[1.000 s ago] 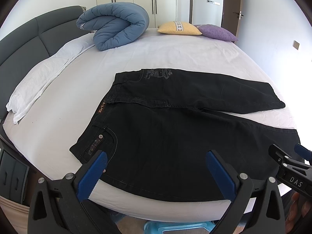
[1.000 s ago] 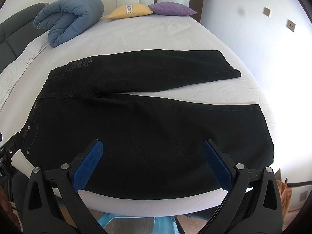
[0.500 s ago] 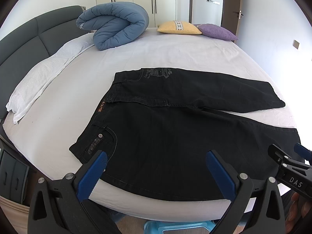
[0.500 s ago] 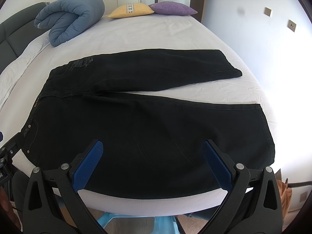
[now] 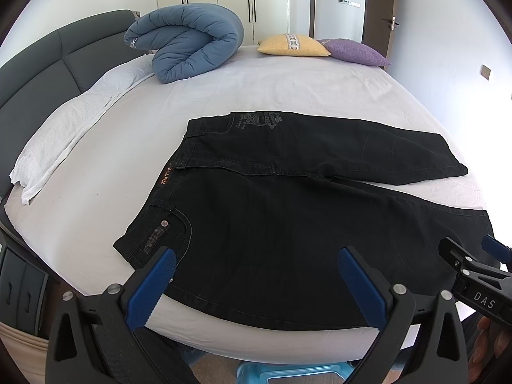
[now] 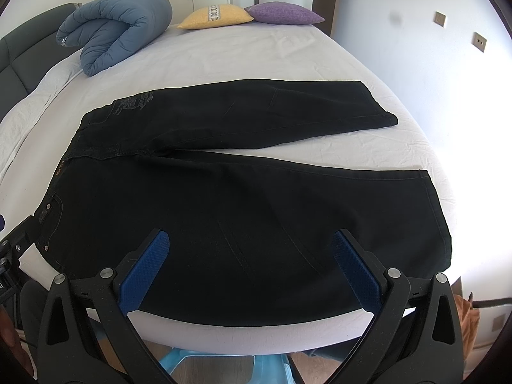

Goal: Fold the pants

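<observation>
Black pants (image 5: 288,224) are lying flat on the white-sheeted bed (image 5: 288,89), waistband toward the headboard (image 5: 48,64) side and the two legs running out to the right in a narrow V, with a wedge of sheet showing between them. The near leg is lying along the bed's front edge, within reach of both tools, an arrangement that appears suited to a first lengthwise fold of one leg onto the other. The left gripper (image 5: 256,275) is hovering over the hip pocket and seat region with its blue pads (image 5: 150,288) spread wide and nothing between them; it is not touching the cloth as far as can be judged. The right gripper (image 6: 249,262) is hovering over the middle of the near leg, likewise gaping fully and holding nothing. Its tip (image 5: 470,268) is also showing at the right edge of the left wrist view, beside the near leg's hem. Each tool is thus standing opposite one end of the near leg, probably so that waist and hem can be lifted together and the fabric kept taut. A rolled blue duvet (image 6: 112,28), a yellow cushion (image 6: 217,16) and a purple cushion (image 6: 284,12) are resting at the far side, well apart from the garment. No fold has yet been made.
</observation>
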Available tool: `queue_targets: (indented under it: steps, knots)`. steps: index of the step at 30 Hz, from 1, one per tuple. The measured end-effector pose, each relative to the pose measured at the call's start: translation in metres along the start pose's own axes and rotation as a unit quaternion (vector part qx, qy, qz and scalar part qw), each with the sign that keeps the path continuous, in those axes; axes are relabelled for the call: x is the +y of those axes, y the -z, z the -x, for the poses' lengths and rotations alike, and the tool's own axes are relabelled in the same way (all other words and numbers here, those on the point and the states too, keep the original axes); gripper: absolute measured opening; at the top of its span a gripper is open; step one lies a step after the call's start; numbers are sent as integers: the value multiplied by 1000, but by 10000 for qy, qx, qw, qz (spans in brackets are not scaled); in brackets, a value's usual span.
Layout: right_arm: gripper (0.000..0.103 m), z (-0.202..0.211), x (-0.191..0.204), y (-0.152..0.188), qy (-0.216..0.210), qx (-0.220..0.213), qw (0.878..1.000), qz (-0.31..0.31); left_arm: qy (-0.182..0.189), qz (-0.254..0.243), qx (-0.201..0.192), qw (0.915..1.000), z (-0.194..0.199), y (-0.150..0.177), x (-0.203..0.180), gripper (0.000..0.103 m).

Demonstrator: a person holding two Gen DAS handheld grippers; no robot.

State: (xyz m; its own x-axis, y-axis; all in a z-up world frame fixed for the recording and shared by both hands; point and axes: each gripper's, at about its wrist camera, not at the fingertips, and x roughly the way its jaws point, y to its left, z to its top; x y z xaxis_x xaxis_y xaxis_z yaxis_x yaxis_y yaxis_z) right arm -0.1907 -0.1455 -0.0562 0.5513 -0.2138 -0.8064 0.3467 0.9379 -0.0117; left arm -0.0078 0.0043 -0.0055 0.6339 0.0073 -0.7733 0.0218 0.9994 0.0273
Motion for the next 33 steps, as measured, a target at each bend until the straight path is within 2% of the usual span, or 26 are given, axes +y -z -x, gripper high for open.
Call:
queue_targets:
  steps: [27, 33]
  knots:
    - [103, 0, 4, 2, -22, 26, 10000, 16, -11, -27, 20, 10000, 0, 2, 0, 103]
    - [103, -2, 3, -1, -85, 16, 9999, 82, -45, -149, -199, 9997, -2, 0, -1, 103]
